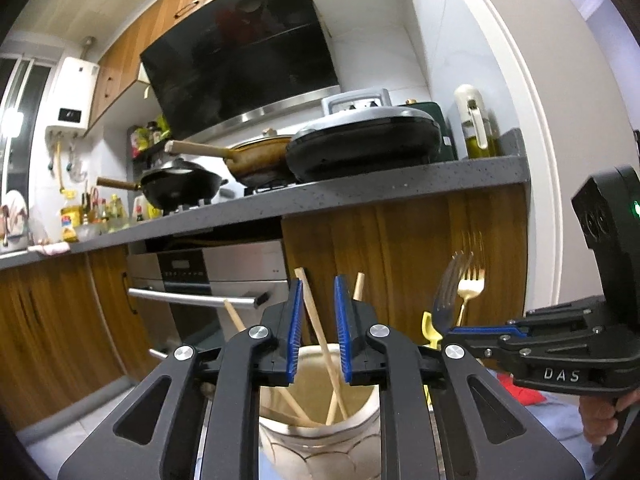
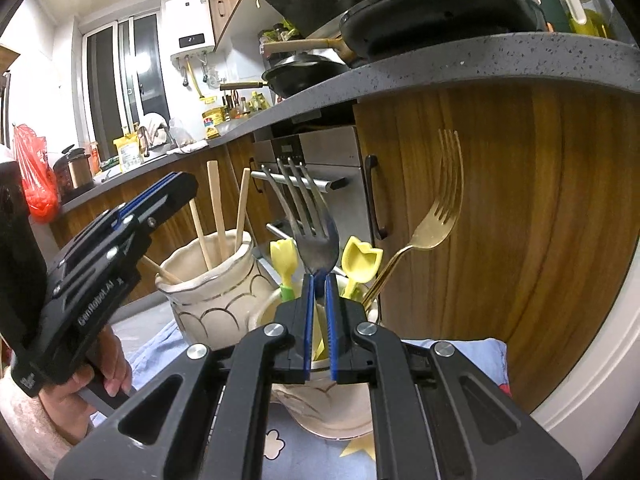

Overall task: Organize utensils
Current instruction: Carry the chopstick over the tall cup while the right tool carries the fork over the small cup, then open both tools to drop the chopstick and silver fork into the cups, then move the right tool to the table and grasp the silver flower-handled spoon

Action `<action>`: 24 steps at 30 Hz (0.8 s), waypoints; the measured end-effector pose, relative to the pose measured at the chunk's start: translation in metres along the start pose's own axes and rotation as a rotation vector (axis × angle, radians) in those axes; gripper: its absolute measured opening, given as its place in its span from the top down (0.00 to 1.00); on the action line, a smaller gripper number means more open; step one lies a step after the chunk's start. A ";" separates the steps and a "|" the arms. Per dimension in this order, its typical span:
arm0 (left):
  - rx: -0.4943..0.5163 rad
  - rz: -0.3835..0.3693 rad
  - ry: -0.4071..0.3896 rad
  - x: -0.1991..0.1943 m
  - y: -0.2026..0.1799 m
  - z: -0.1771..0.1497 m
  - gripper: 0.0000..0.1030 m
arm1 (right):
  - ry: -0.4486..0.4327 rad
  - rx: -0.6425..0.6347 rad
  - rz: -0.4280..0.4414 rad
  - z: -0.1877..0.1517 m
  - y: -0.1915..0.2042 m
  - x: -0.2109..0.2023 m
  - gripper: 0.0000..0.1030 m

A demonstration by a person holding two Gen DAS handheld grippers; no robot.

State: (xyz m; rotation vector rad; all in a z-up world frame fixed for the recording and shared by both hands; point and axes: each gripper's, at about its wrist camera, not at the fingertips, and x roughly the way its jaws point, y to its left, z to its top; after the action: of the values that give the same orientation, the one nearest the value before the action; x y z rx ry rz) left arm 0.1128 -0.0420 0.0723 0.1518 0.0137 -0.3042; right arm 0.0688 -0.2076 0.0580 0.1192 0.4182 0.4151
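My left gripper (image 1: 319, 280) stands over a cream jar (image 1: 304, 452) of wooden chopsticks. One chopstick (image 1: 319, 332) leans between its blue pads without being pressed; the jaws stand a little apart. My right gripper (image 2: 319, 276) is shut on the neck of a silver fork (image 2: 308, 216), tines up, above a second cream jar (image 2: 328, 412). That jar holds a gold fork (image 2: 436, 216) and two yellow tulip-shaped utensils (image 2: 360, 260). In the right wrist view the left gripper (image 2: 176, 188) hovers beside the chopstick jar (image 2: 212, 296).
Both jars stand on a light blue patterned cloth (image 2: 472, 352). Wooden cabinet doors (image 2: 520, 200) and an oven with a steel handle (image 1: 192, 298) lie close behind. A grey countertop (image 1: 360, 188) with pans overhangs above. A hand (image 2: 80, 392) holds the left gripper's grip.
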 end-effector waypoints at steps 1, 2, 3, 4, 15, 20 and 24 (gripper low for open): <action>-0.005 0.000 -0.001 -0.001 0.001 0.002 0.81 | -0.009 -0.004 0.000 0.000 0.001 -0.002 0.94; -0.007 0.003 -0.003 -0.002 0.002 0.003 0.77 | -0.016 -0.005 0.000 0.000 0.000 -0.004 0.93; -0.006 0.007 -0.005 -0.003 0.002 0.005 0.76 | -0.022 -0.006 -0.003 -0.001 0.000 -0.006 0.91; -0.005 0.010 -0.006 -0.005 0.002 0.006 0.73 | -0.031 -0.003 -0.004 -0.002 0.000 -0.010 0.87; -0.058 0.065 0.013 -0.044 0.006 0.019 0.34 | -0.051 0.035 -0.022 -0.016 0.007 -0.049 0.44; -0.129 0.116 0.095 -0.067 0.010 0.002 0.19 | -0.047 0.038 -0.068 -0.033 0.012 -0.061 0.08; -0.207 0.175 0.175 -0.087 0.020 -0.030 0.13 | 0.004 0.070 -0.090 -0.049 0.010 -0.058 0.05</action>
State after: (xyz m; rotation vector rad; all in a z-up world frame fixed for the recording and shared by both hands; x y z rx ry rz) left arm 0.0363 0.0071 0.0484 -0.0263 0.2031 -0.1129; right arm -0.0036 -0.2208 0.0374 0.1671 0.4406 0.3121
